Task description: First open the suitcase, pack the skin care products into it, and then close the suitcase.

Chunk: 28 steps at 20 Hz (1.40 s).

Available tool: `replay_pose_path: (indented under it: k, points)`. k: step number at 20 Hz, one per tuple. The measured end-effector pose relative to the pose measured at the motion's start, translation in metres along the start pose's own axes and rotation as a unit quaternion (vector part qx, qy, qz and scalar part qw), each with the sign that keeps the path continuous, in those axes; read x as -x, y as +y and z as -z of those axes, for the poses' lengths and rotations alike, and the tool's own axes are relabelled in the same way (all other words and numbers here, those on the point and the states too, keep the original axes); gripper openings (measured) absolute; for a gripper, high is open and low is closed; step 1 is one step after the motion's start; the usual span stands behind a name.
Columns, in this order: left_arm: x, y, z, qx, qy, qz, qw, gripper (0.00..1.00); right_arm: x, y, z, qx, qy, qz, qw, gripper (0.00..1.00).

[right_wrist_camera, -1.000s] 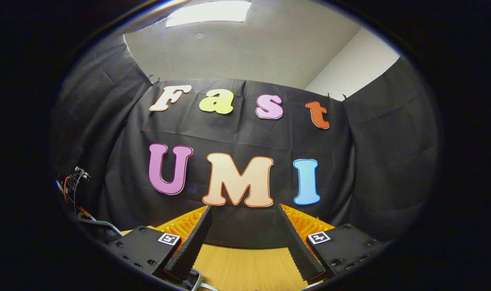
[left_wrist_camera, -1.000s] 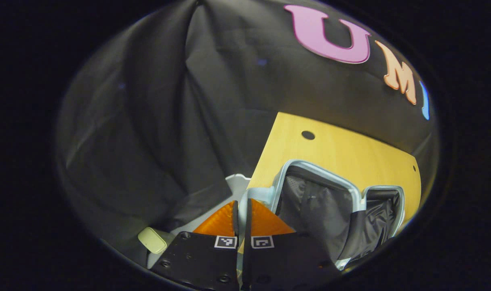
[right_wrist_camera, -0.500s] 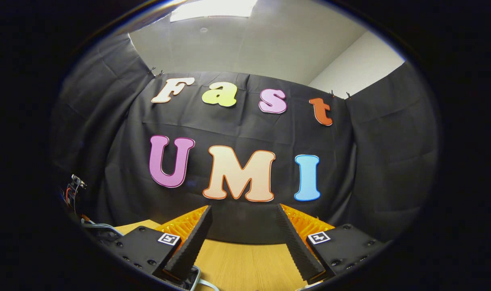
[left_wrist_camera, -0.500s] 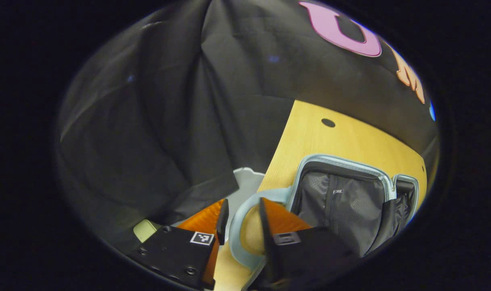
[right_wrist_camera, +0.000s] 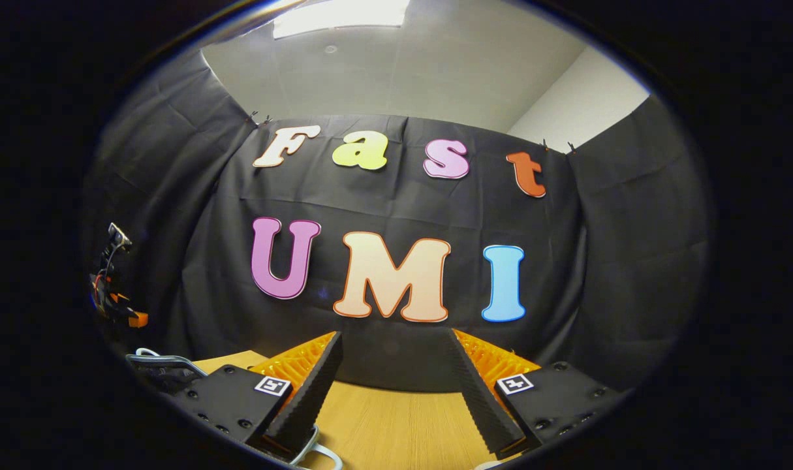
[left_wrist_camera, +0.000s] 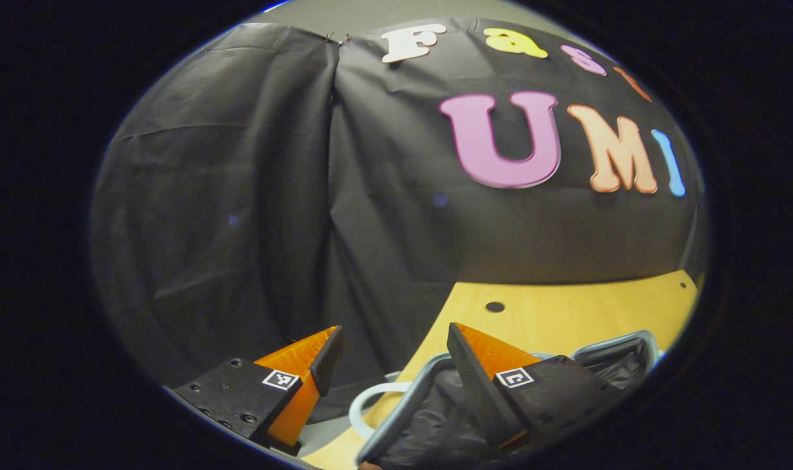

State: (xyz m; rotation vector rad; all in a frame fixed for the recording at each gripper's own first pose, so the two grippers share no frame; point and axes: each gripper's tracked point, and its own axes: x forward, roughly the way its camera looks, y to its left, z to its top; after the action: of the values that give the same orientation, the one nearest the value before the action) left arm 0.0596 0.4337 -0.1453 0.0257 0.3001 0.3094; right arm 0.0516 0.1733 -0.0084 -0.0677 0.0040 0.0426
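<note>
In the left gripper view the left claw (left_wrist_camera: 393, 343) is spread and holds nothing, above the suitcase (left_wrist_camera: 429, 418), which lies open on the wooden worktop (left_wrist_camera: 566, 313) with its dark lining and pale blue rim showing. Opening looks done; packing and closing remain, and I see no skin care products. In the right gripper view the right claw (right_wrist_camera: 393, 352) is likewise spread and empty over the worktop (right_wrist_camera: 396, 424), a corner of the suitcase (right_wrist_camera: 158, 365) at lower left.

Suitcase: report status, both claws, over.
Left claw open, empty. Right claw open, empty, above table. Suitcase lying open, dark lining showing. No products seen.
</note>
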Motion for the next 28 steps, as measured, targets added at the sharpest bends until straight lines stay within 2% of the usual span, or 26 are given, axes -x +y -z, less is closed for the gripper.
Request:
replay_pose_path:
  k: [1,2,3,7,10,14,23,27,28]
  points:
    - [0.010,-0.012,-0.010,0.009,-0.013,0.002,1.000,0.94,0.001,-0.008,0.002,-0.005,0.003,-0.002,1.000,0.99]
    - [0.019,-0.024,-0.022,0.016,-0.027,0.008,0.999,0.89,0.001,-0.016,0.005,-0.008,0.009,-0.004,1.000,0.98]
    - [0.029,-0.037,-0.030,0.019,-0.036,0.013,0.999,0.95,0.002,-0.025,0.009,-0.010,0.015,-0.004,1.000,0.98]
    - [0.063,-0.088,-0.057,0.026,-0.059,0.033,0.997,0.95,0.009,-0.053,0.019,-0.018,0.031,-0.007,0.999,0.98]
    - [0.089,-0.138,-0.078,0.017,-0.079,0.064,0.995,0.95,0.015,-0.067,0.020,-0.027,0.029,-0.012,0.999,0.96]
    - [0.122,-0.203,-0.093,0.022,-0.093,0.110,0.989,0.94,0.025,-0.091,0.023,-0.030,0.026,-0.015,0.999,0.98]
    - [0.179,-0.348,-0.077,0.019,-0.074,0.220,0.972,0.95,0.054,-0.143,0.025,-0.028,0.021,-0.012,0.999,0.98]
    - [0.199,-0.397,-0.055,0.008,-0.053,0.255,0.965,0.95,0.067,-0.165,0.032,-0.034,0.024,-0.007,0.999,0.96]
    - [0.203,-0.408,-0.050,0.007,-0.046,0.262,0.964,0.95,0.070,-0.170,0.033,-0.036,0.025,-0.006,0.999,0.98]
